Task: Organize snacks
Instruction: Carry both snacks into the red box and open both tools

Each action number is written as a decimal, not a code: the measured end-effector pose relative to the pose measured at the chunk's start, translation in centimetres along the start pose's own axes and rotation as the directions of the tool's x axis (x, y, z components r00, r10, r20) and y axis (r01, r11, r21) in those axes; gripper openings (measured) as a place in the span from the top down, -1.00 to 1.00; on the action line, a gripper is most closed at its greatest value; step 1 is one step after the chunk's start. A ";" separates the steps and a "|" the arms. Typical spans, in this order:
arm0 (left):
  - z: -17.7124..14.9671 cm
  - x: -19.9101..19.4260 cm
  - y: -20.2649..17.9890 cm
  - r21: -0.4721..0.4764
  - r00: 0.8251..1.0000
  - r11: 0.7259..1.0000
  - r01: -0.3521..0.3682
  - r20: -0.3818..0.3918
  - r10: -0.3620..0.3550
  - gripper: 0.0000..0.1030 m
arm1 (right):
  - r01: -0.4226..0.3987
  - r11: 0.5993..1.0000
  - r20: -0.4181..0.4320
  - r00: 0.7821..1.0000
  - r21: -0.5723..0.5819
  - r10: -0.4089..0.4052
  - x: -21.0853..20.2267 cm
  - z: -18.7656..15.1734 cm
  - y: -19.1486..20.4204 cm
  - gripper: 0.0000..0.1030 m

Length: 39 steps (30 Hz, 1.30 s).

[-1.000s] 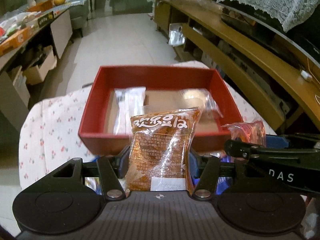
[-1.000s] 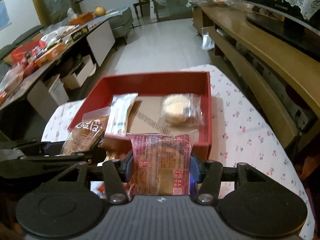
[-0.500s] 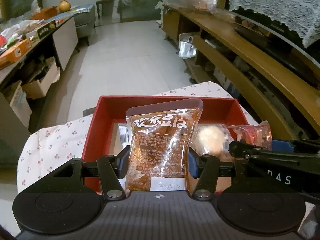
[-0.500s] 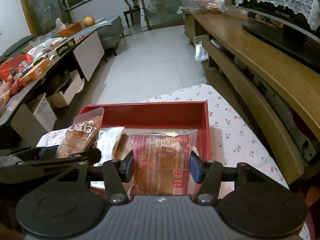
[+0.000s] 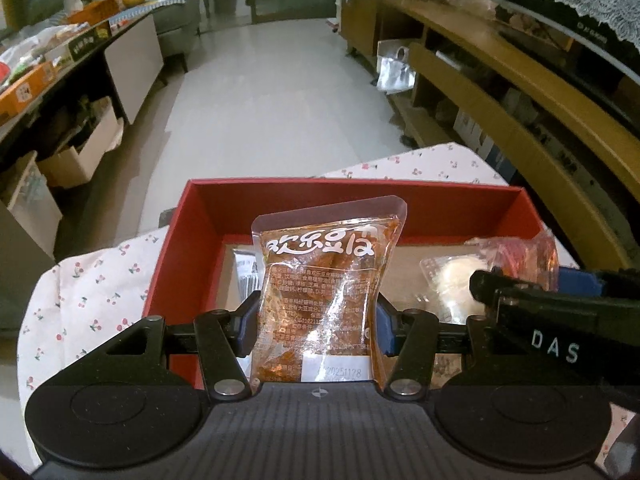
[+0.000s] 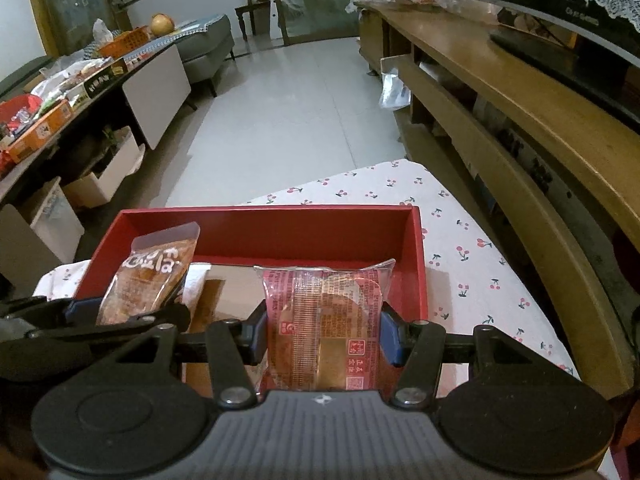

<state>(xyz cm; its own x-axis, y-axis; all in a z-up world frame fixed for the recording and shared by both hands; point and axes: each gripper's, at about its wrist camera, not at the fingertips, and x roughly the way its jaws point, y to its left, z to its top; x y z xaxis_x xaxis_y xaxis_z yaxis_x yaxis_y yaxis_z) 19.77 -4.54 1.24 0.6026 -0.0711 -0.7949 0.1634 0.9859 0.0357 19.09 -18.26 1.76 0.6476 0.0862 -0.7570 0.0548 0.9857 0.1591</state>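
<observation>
Both packets have been carried over the red box (image 5: 200,216). Tofu packet (image 5: 324,300) is clamped in left gripper (image 5: 316,320), pastry packet (image 6: 324,320) in right gripper (image 6: 322,336). Slippery film could slide between the fingers.

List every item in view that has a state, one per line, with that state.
Left gripper: shut on the brown snack pack, upright.
Right gripper: shut on the red snack pack, upright.
Red box: open, holding snacks.
Round pastry: wrapped, lying in the box.
White packet: lying in the box, mostly hidden.
</observation>
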 end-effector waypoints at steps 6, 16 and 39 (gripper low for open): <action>-0.3 0.9 -0.1 0.010 1.000 1.000 -0.015 -0.021 0.015 -0.20 | 0.008 1.000 -0.018 1.000 -0.011 -0.009 1.0 -0.3 0.2 -0.07; -0.6 1.5 -0.1 0.015 0.998 0.999 -0.033 -0.044 0.034 -0.29 | 0.024 0.999 -0.031 0.999 -0.034 -0.025 1.6 -0.5 0.3 -0.08; -0.1 -0.8 0.5 -0.020 1.000 1.000 -0.019 0.012 0.019 -0.64 | 0.041 0.999 0.019 0.999 -0.003 -0.041 0.1 0.4 -0.4 -0.25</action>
<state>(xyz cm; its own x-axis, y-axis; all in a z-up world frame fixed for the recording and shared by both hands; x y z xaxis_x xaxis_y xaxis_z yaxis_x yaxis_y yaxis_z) 19.31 -3.95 1.88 0.6152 -0.0544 -0.7865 0.1365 0.9899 0.0382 19.43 -18.74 1.82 0.6594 0.0427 -0.7506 0.0794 0.9888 0.1260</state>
